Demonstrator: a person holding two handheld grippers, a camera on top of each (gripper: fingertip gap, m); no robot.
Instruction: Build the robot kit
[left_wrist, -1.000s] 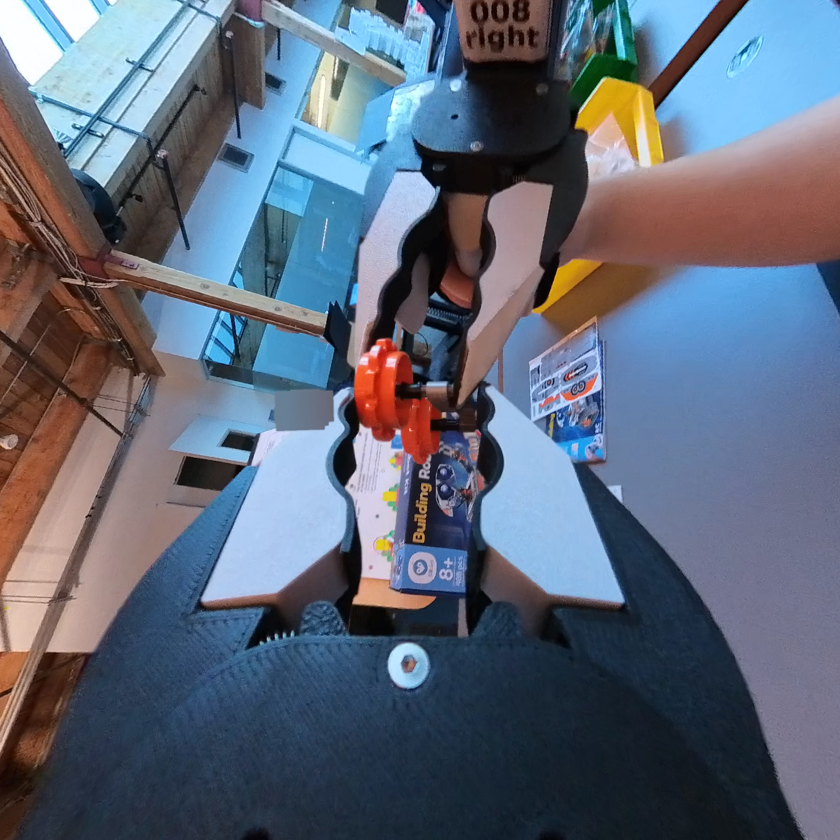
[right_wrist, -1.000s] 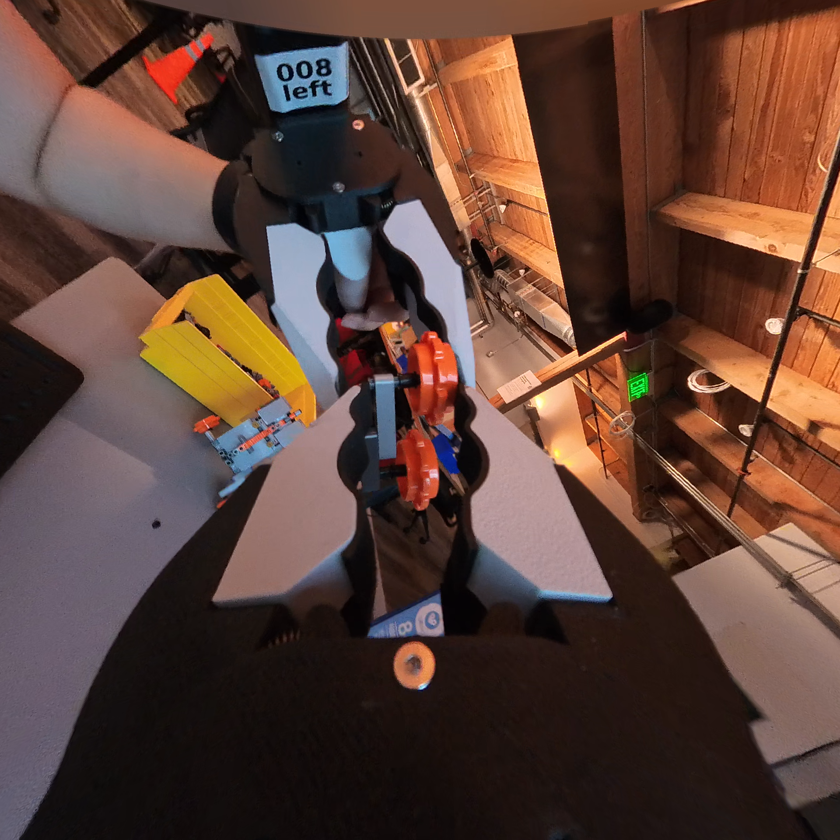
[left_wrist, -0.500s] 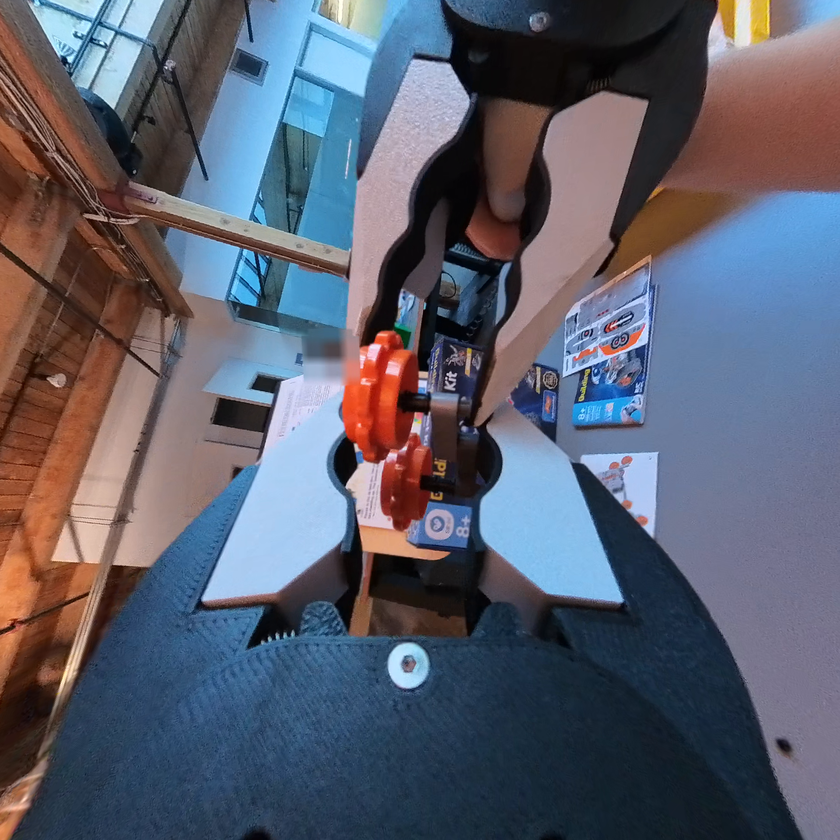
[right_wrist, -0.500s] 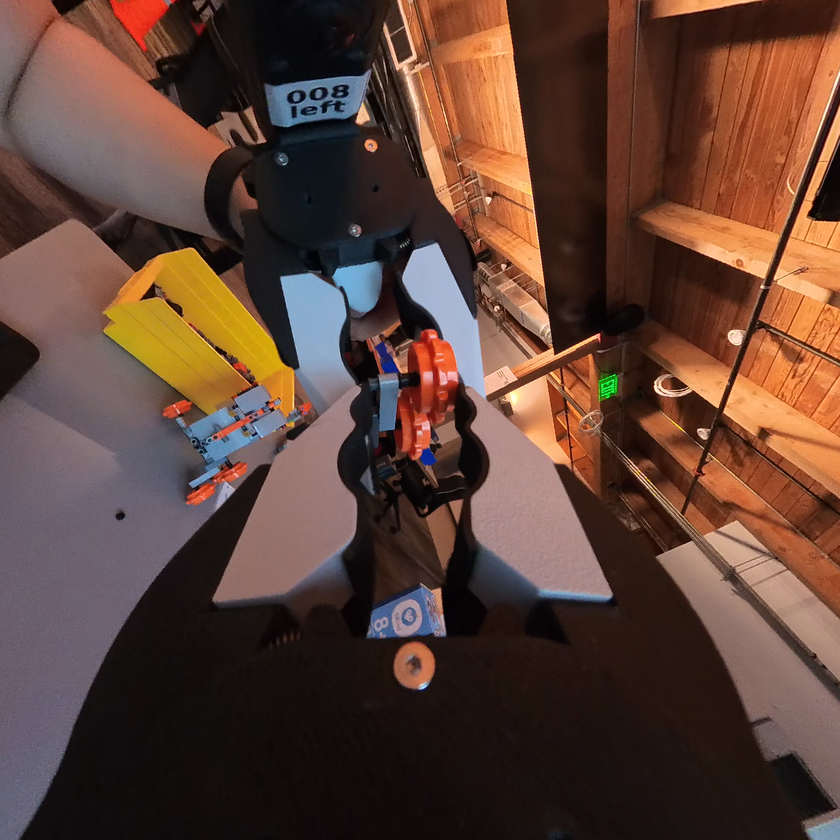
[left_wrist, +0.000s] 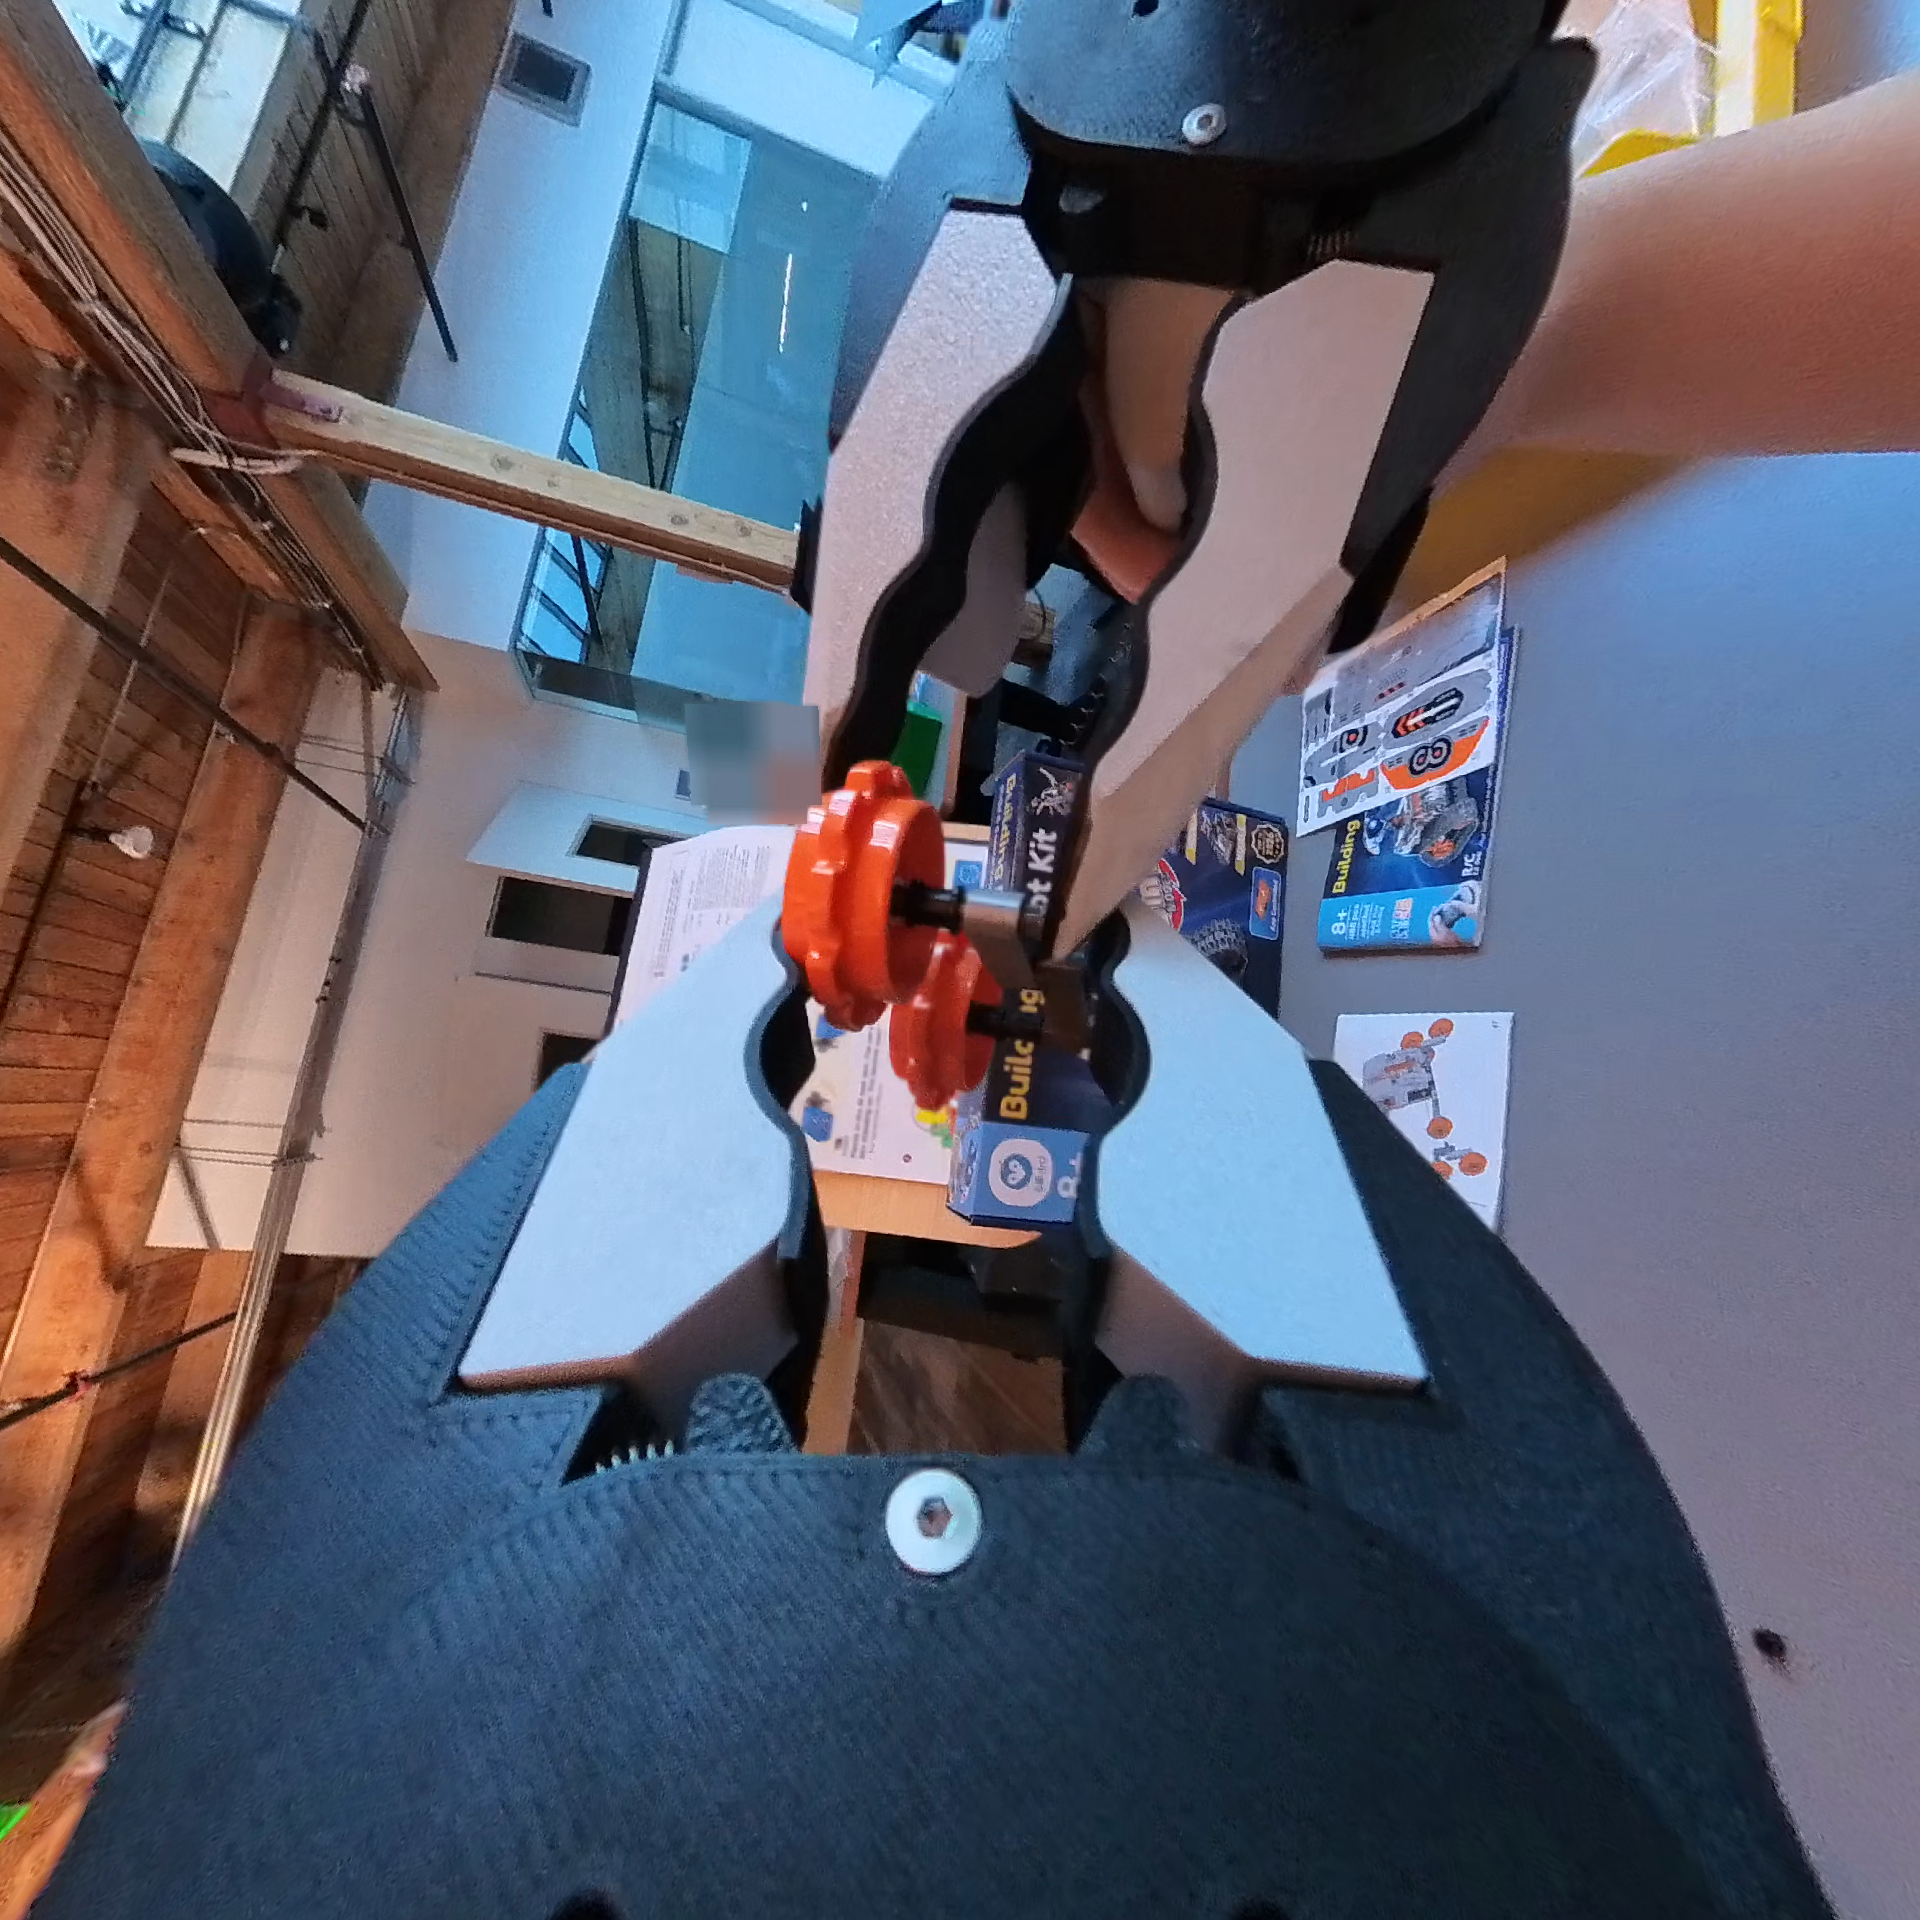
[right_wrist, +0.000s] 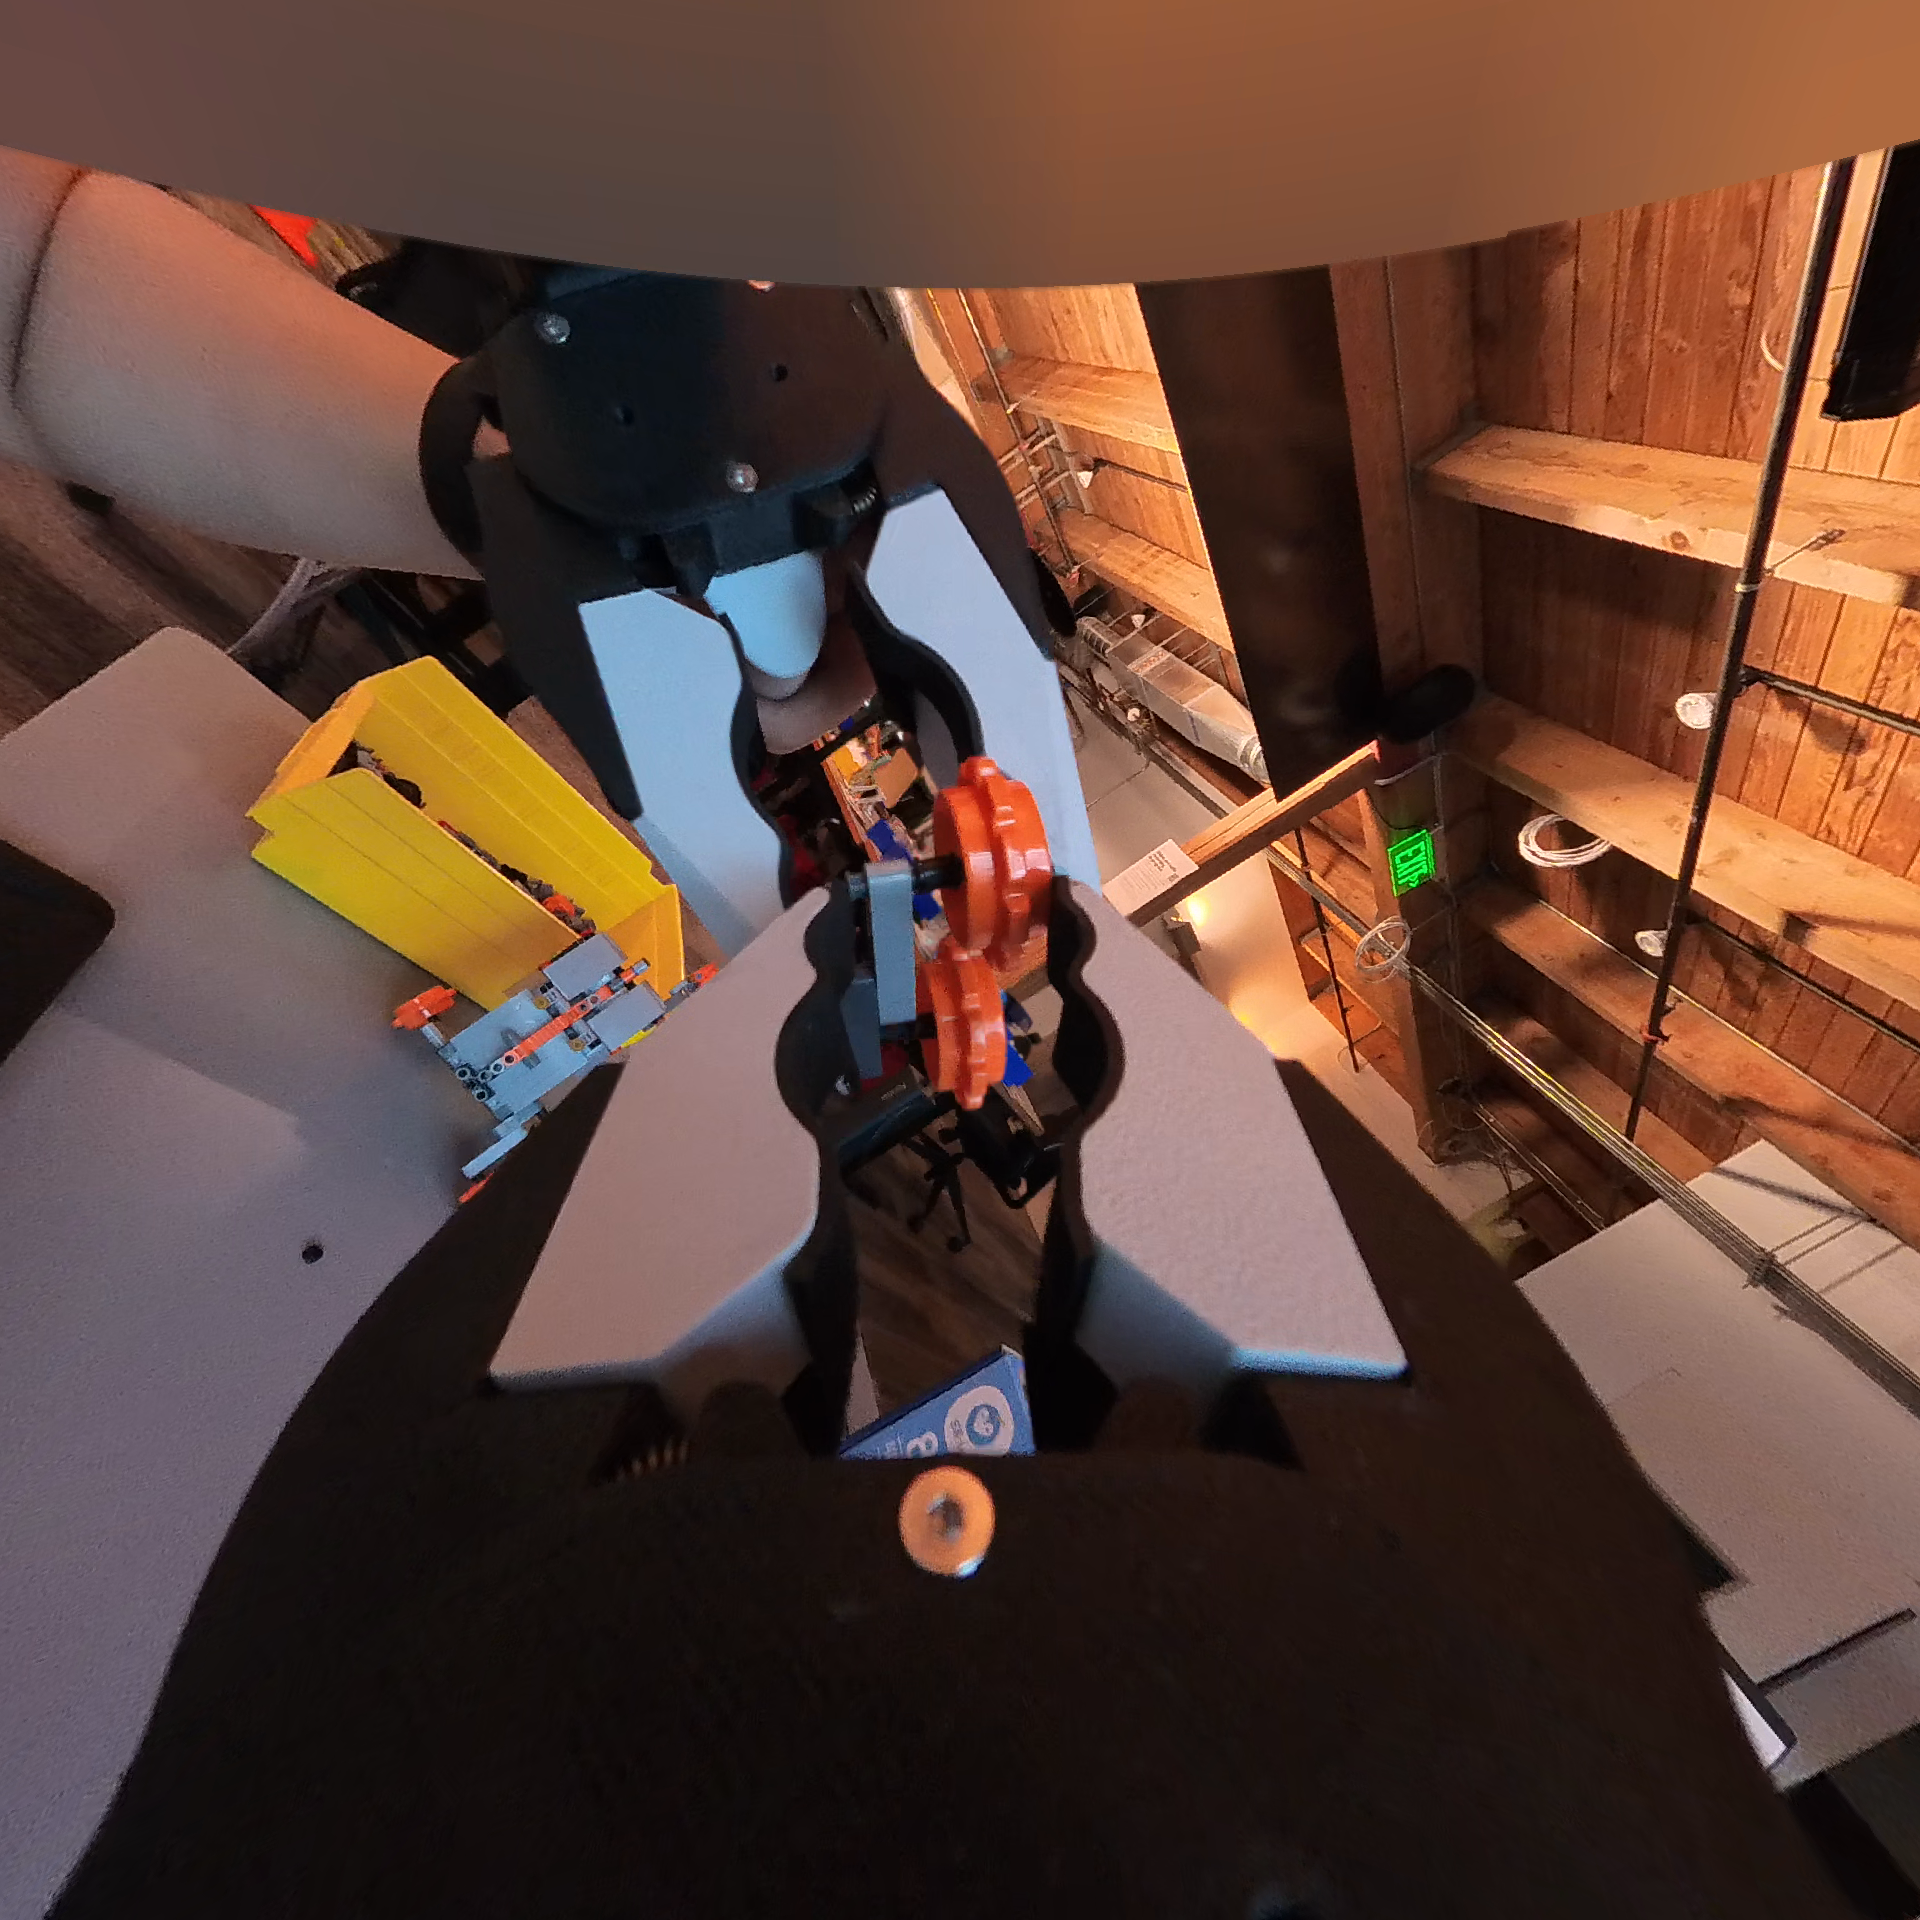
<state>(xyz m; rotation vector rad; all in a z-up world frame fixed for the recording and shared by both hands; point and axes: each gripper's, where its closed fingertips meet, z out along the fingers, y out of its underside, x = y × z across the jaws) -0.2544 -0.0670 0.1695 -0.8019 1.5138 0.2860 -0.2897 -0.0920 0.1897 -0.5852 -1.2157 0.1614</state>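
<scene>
A small assembly hangs in the air between both grippers: a grey beam (left_wrist: 1010, 928) with two orange gear wheels (left_wrist: 850, 894) on black axles. In the right wrist view the beam (right_wrist: 890, 940) is on the left and the gears (right_wrist: 985, 862) on the right. My left gripper (left_wrist: 940, 956) is shut on the assembly, one fingertip on the big gear and the other at the beam. My right gripper (right_wrist: 945, 914) faces it tip to tip and is shut on the same assembly. The right gripper (left_wrist: 951, 842) comes down from above in the left wrist view. A person's forearm (left_wrist: 1714, 291) holds it.
A yellow bin (right_wrist: 447, 831) and a partly built grey and orange model (right_wrist: 551, 1029) sit on the white table (right_wrist: 156, 1247). Printed booklets (left_wrist: 1403, 790), a picture sheet (left_wrist: 1423, 1101) and a blue box (left_wrist: 1023, 1153) lie beyond. Wooden beams and shelves (right_wrist: 1662, 520) fill the background. Less than 4 cm separates the two grippers' tips.
Both grippers have shifted and tilted together with the assembly held between them. Each opposite gripper now looms larger and higher in view. The assembly has stayed at the fingertips.
</scene>
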